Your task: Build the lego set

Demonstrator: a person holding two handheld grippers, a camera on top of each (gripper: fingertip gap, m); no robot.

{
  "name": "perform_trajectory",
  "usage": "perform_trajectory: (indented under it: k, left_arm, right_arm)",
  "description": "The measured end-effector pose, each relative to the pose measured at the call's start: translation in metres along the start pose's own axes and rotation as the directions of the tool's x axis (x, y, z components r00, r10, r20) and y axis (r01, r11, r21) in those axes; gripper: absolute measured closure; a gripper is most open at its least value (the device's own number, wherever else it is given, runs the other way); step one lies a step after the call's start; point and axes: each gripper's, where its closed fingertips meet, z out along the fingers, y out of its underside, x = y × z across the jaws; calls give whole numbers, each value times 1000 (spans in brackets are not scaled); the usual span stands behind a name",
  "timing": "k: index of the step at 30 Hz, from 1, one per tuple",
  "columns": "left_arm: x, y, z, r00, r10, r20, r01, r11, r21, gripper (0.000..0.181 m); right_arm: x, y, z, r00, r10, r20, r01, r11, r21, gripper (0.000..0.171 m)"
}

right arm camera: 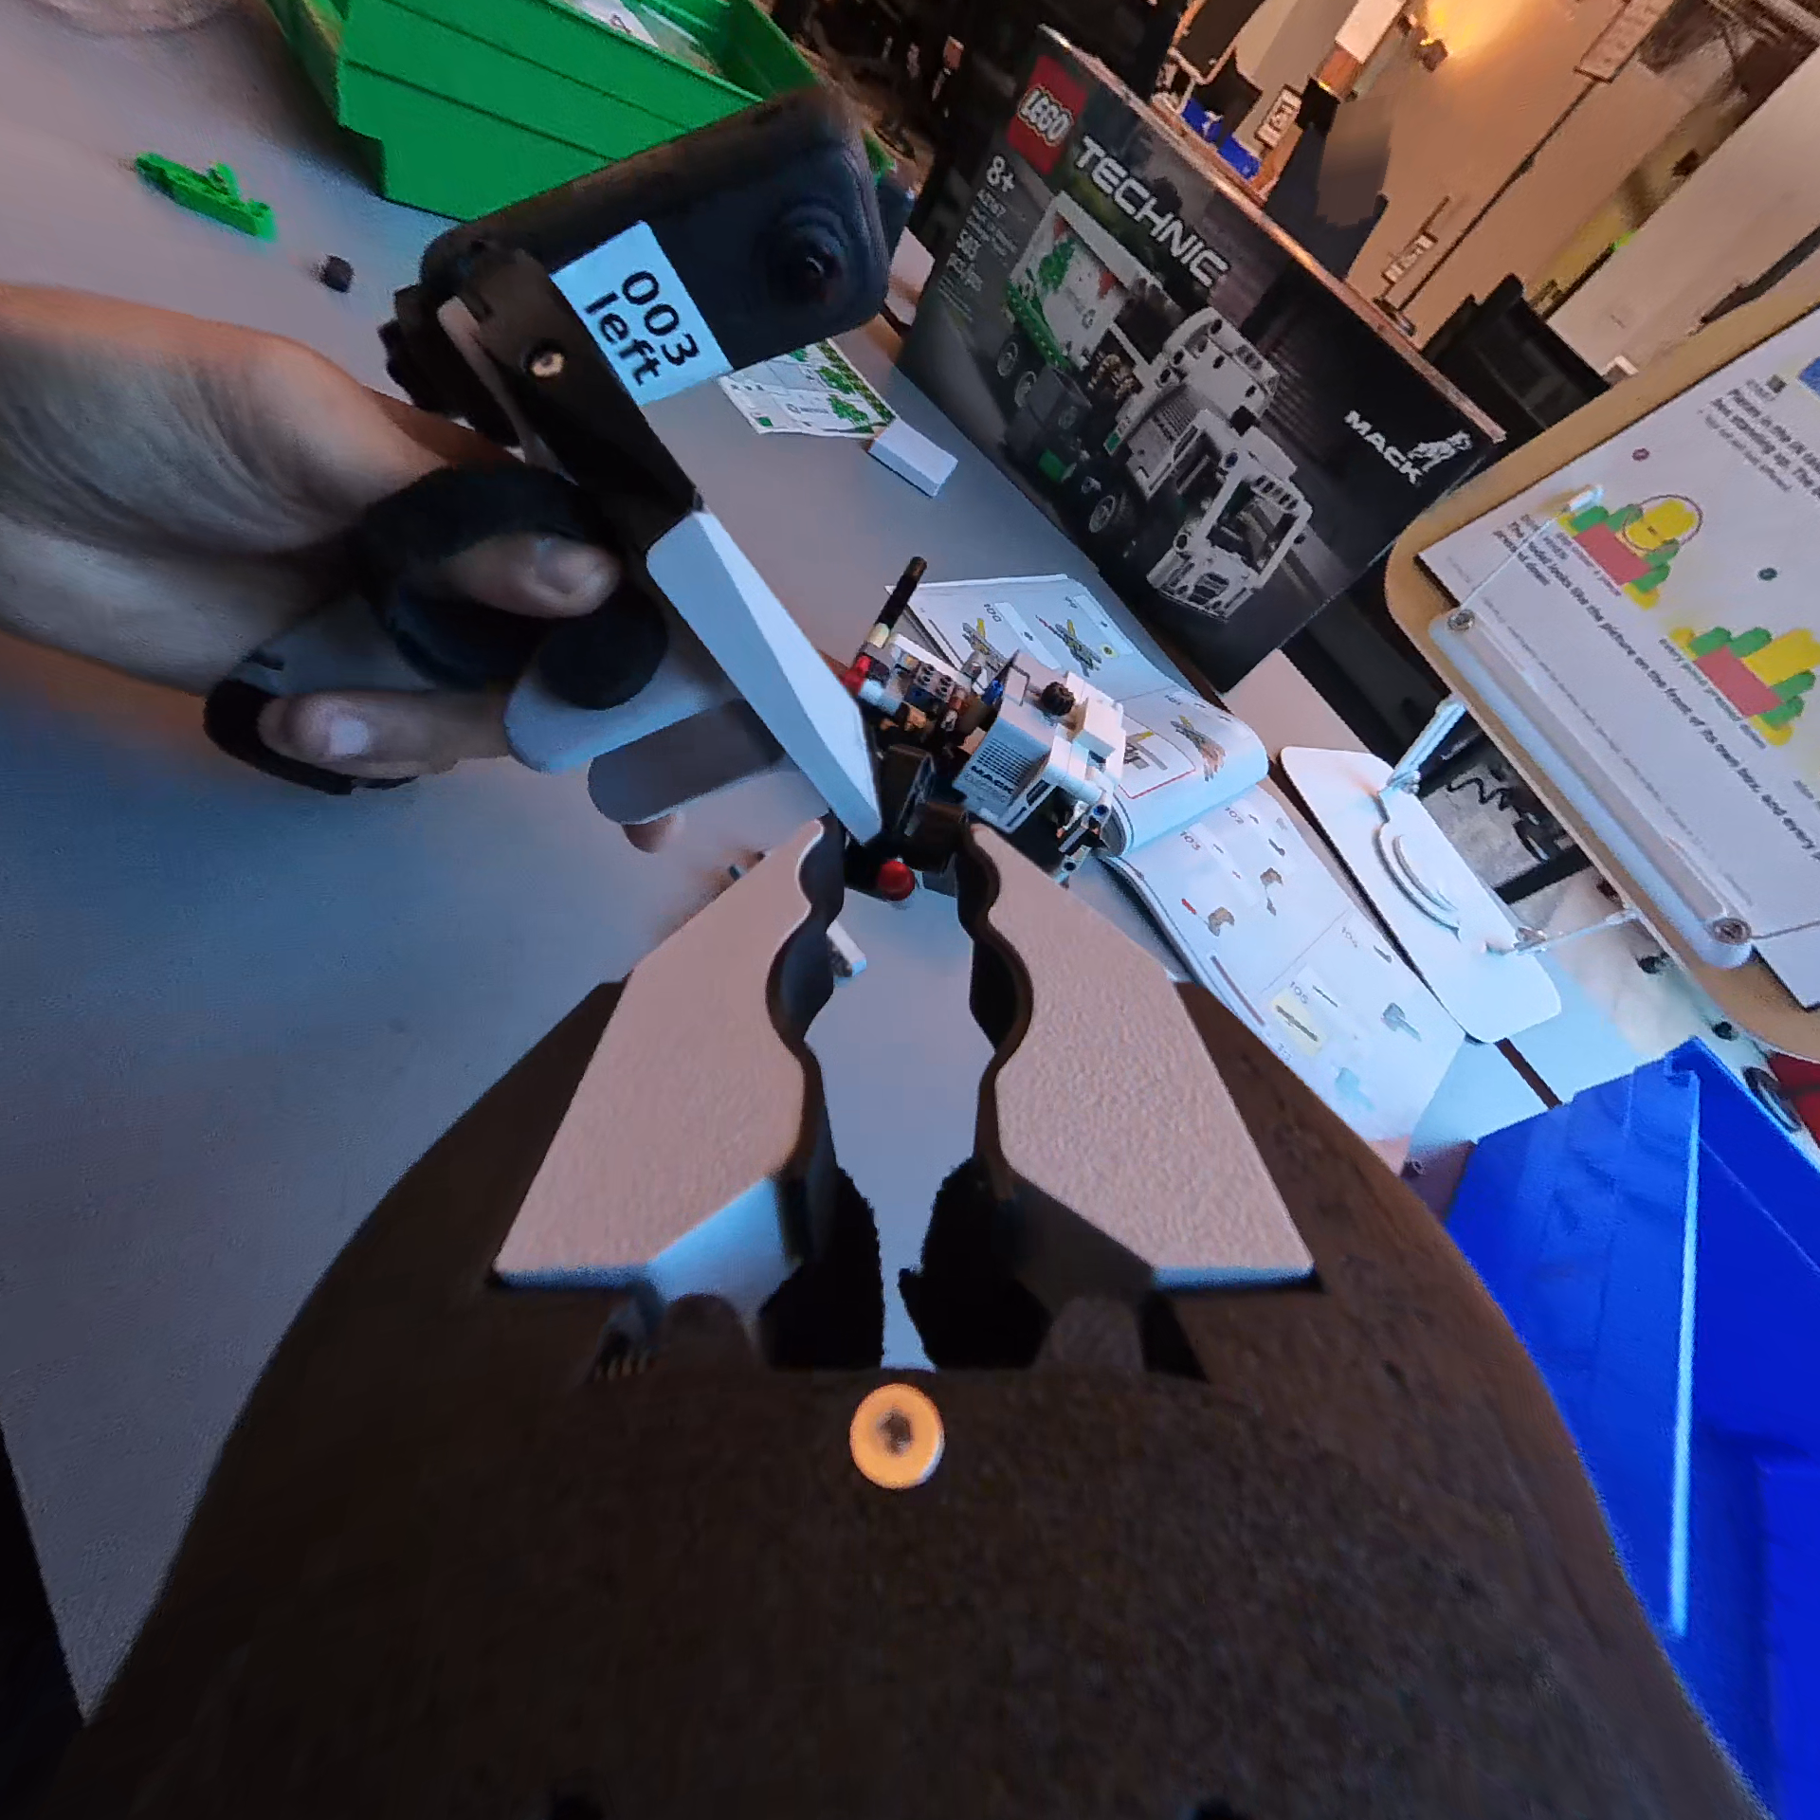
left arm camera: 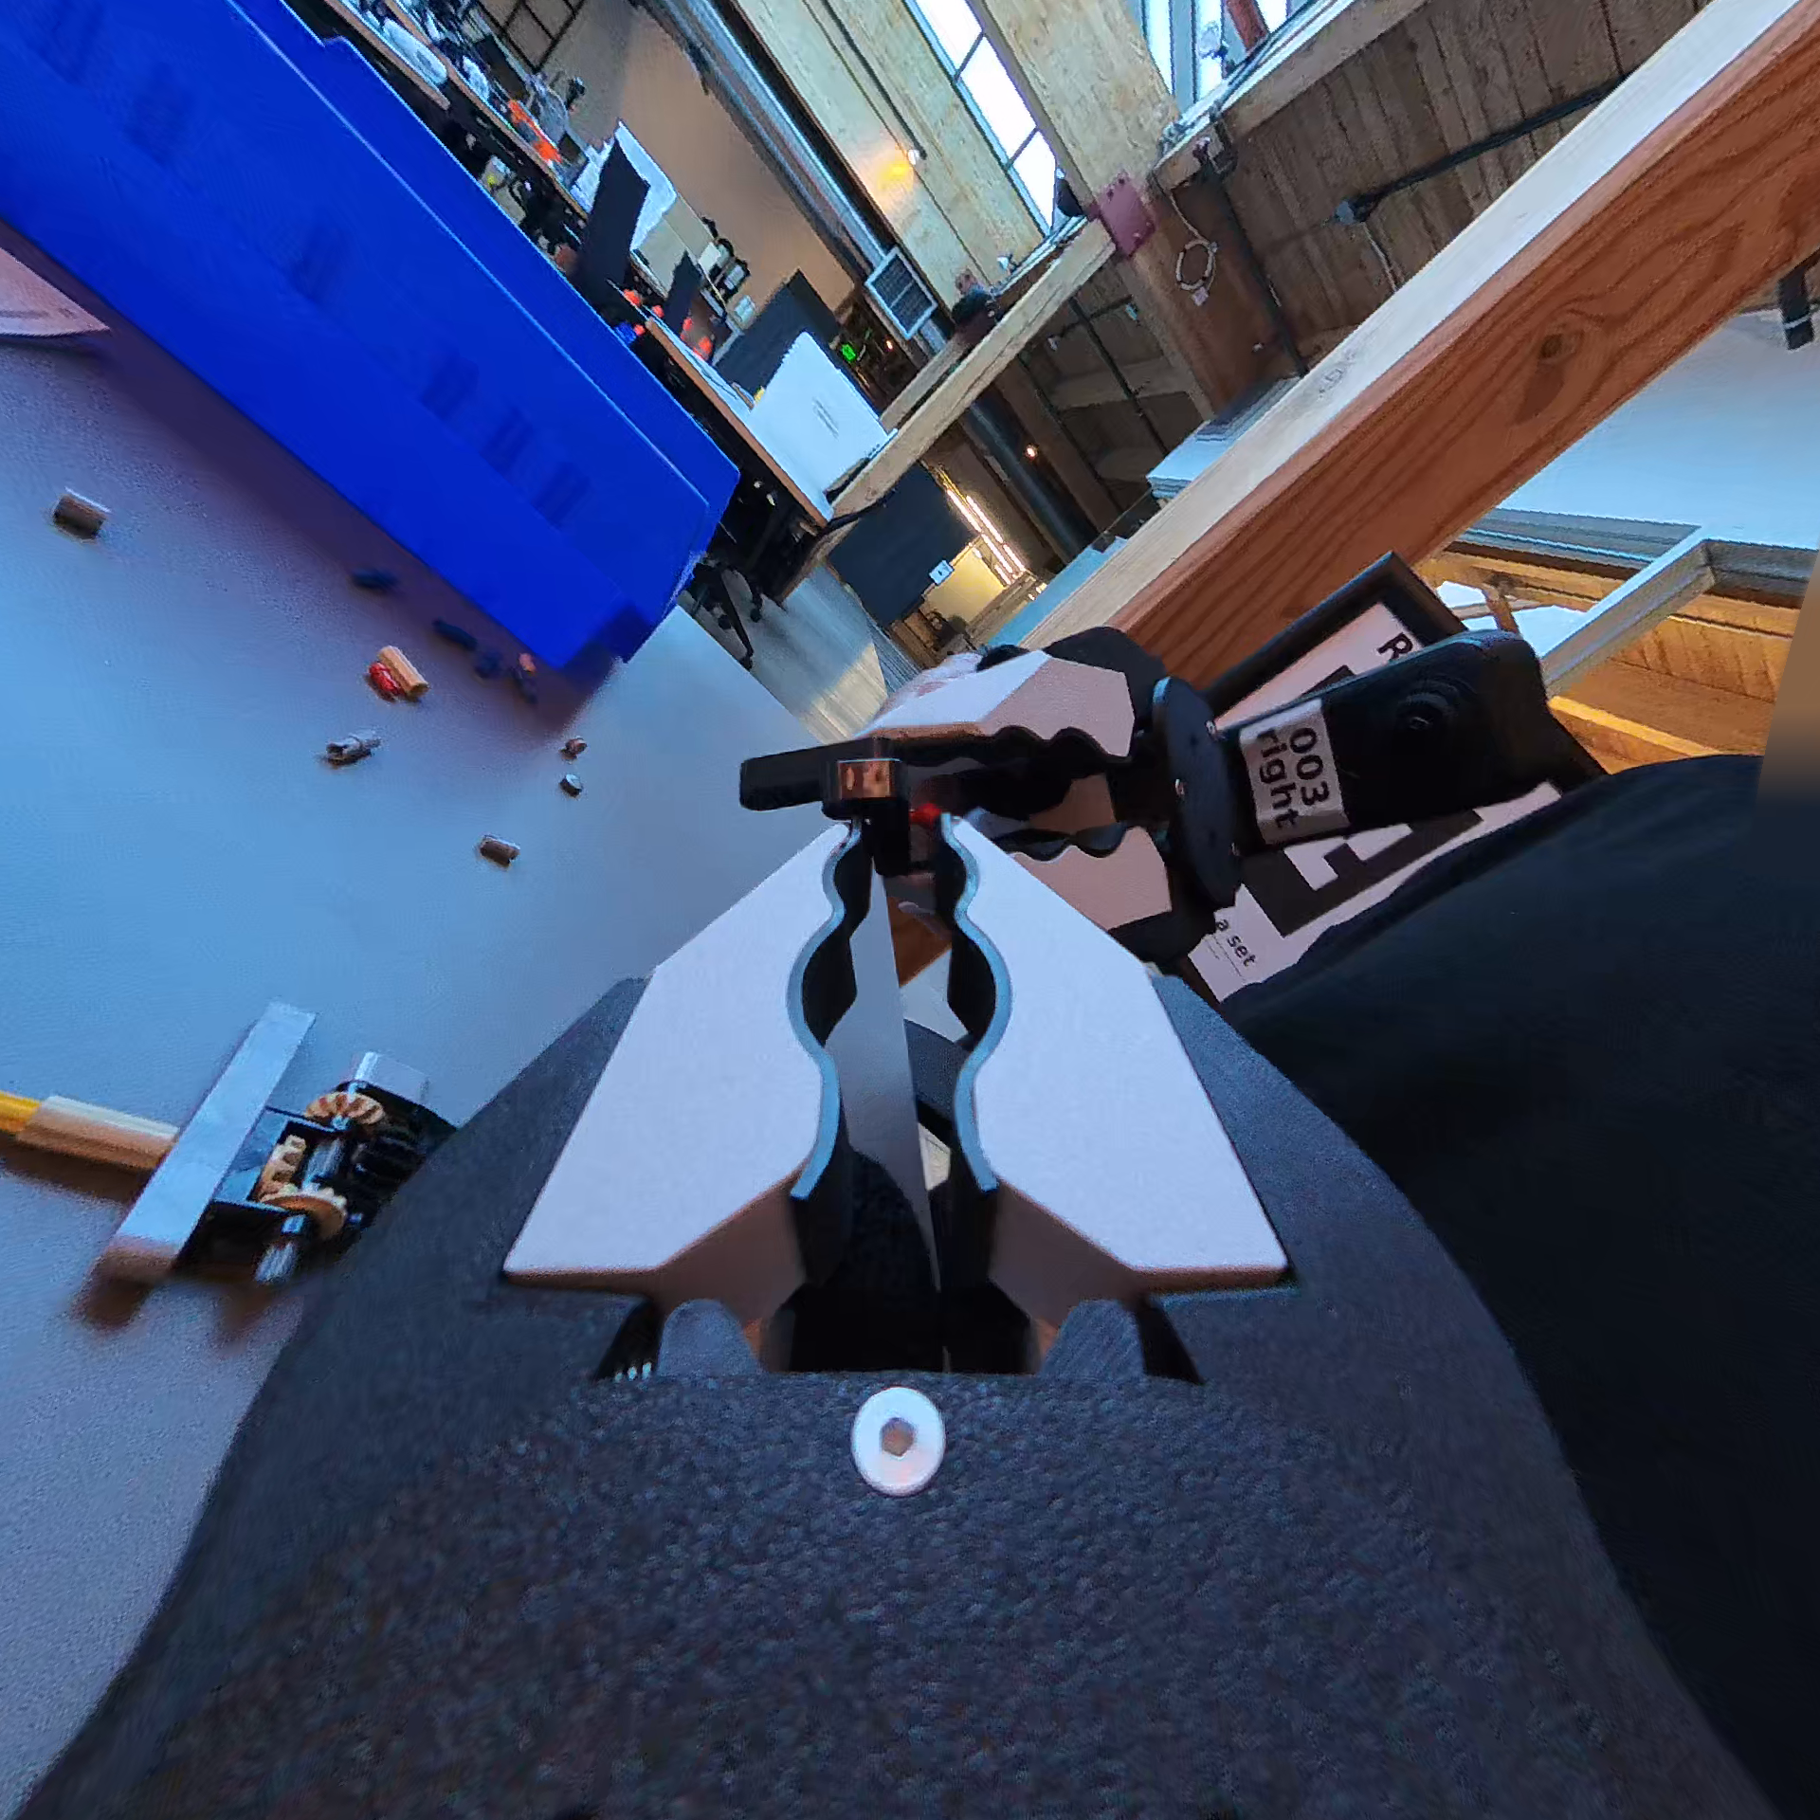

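A small black Lego assembly with a red pin (left arm camera: 901, 822) is held in the air between both grippers. My left gripper (left arm camera: 898, 837) is shut on it from below. My right gripper (left arm camera: 985, 778) comes in from the right and grips the same assembly by its black beam (left arm camera: 783, 778). In the right wrist view my right gripper (right arm camera: 898, 847) is shut on the black piece with the red pin (right arm camera: 891, 872), and the left gripper's white finger (right arm camera: 778, 689) meets it from the upper left. A partly built white truck cab (right arm camera: 1034, 758) stands on the open instruction booklet (right arm camera: 1270, 886) just behind.
A blue bin (left arm camera: 394, 295) stands on the grey table, with several loose small pieces (left arm camera: 399, 675) beside it and a gear sub-assembly (left arm camera: 295, 1172) at the left. The set's box (right arm camera: 1182, 374), a green bin (right arm camera: 492, 98), another blue bin (right arm camera: 1625, 1330) and a clipboard stand (right arm camera: 1674, 591) surround the work area. Left and right tips are no more than a few centimetres apart.
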Motion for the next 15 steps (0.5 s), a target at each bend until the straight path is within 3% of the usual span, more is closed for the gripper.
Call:
perform_trajectory:
  k: [1, 3, 8, 15]
  left_arm:
    - [1, 1, -1, 1000, -9, -8, 9, 1000, -6, 171]
    - [-3, 1, -6, 1000, -27, 6, 27, 1000, -10, 151]
    - [-10, 2, -15, 999, -11, 45, 13, 999, -41, 143]
    - [12, 6, -4, 990, -83, -118, 71, 992, -107, 141]
  right_arm:
    - [-1, 0, 0, 1000, -2, 9, 2, 1000, 6, 150]
    - [1, 3, -1, 1000, -13, 0, 13, 1000, -6, 150]
    - [-2, 0, -7, 999, -12, 48, 10, 999, 44, 150]
    - [-16, -14, -14, 986, -50, 159, 26, 989, 145, 151]
